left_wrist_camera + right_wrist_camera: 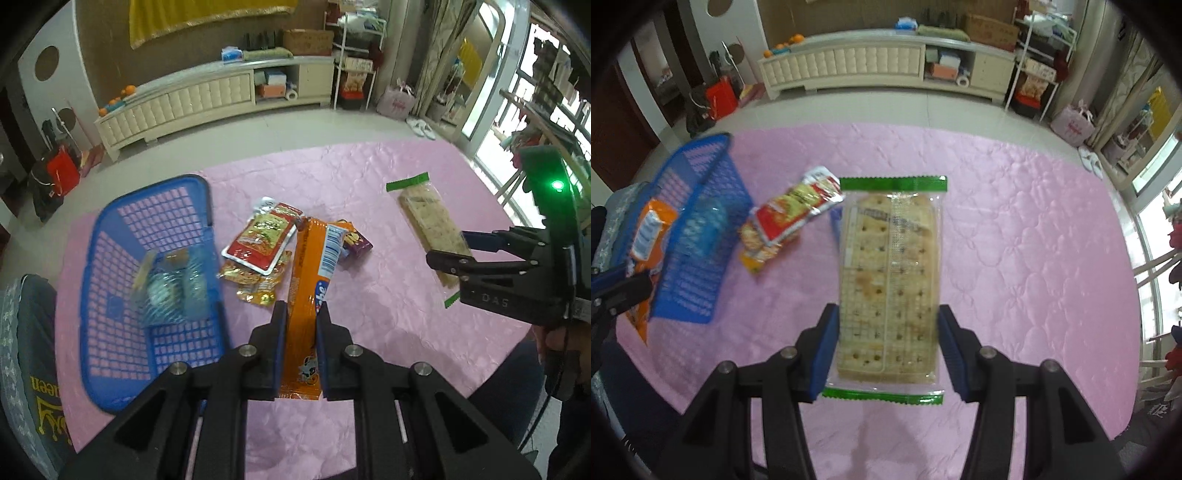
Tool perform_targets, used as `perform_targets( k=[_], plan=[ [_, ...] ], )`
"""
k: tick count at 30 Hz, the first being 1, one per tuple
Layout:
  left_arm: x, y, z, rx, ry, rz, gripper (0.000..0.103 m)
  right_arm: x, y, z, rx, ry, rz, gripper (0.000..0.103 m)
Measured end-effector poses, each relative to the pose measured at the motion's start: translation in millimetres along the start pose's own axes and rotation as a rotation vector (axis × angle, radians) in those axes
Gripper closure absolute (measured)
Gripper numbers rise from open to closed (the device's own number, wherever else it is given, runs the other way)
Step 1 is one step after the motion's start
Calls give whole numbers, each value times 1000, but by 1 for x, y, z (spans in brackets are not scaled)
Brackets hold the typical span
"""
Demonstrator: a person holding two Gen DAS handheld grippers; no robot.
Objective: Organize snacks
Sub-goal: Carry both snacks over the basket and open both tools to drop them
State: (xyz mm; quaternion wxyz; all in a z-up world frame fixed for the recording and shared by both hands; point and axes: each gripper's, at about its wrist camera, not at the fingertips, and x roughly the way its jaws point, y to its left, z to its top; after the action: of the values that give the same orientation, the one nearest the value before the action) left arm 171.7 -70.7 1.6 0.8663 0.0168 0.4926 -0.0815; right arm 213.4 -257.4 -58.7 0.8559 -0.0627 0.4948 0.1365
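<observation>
The left tongs [301, 314] pinch the orange snack pack [306, 295] just right of the blue basket [110, 314]. The right tongs [884, 325] clamp the cracker packet [890, 280], farther right of it. Its slick wrapper could slip, or the crackers crack under pressure.

"DAS" is moulded on the right claw [448, 254]; the orange packet's [303, 295] lettering is too blurred to read
</observation>
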Motion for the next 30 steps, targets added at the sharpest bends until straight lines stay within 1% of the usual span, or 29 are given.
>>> perform_targets(
  k=[8,11,15,17,19,22,26,30],
  plan=[
    [-45,32,-14,-22,-66,36,90,-44,48,1,-36,-88,79,46],
    [-53,51,-18,-33,-78,56,90,-54,64,3,-53,-110,105,46],
    [-70,71,-27,-45,-99,76,90,-58,95,11,-90,-120,134,46],
    [-76,84,-27,-60,-114,82,90,-58,108,17,-114,-123,144,46],
    [-81,95,-28,-72,-125,72,90,-56,122,25,-141,-127,160,46],
    [-80,114,-25,-84,-127,80,90,-46,141,39,-174,-117,175,46],
    [-69,135,-22,-115,-114,79,90,-30,163,54,-206,-94,185,46],
    [-52,158,-18,-159,-82,47,90,-13,180,70,-232,-72,197,46]
  ],
)
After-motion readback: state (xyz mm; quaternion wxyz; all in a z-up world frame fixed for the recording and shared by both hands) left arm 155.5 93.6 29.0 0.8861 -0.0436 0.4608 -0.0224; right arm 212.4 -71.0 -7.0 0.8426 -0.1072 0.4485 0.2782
